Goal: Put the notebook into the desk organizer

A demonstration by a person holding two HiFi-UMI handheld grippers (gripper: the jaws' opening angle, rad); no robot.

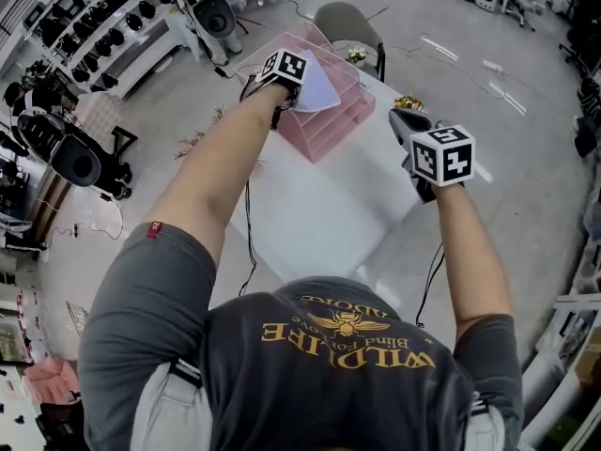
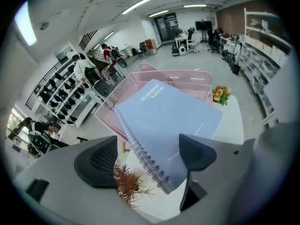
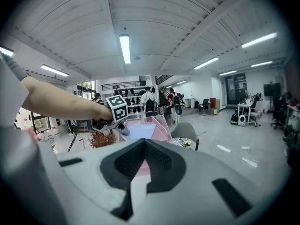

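A pale blue spiral notebook lies tilted on top of the pink mesh desk organizer at the far end of the white table. My left gripper is open. Its jaws stand wide on either side of the notebook's near corner, and the left pad is clear of the spiral. In the head view the left gripper sits over the notebook and the organizer. My right gripper hovers at the table's right side, its pads together with nothing between them.
The white table has bare surface between me and the organizer. A small orange flower bunch stands by the right gripper. A dried reddish plant is at the left edge. A grey chair stands behind the table.
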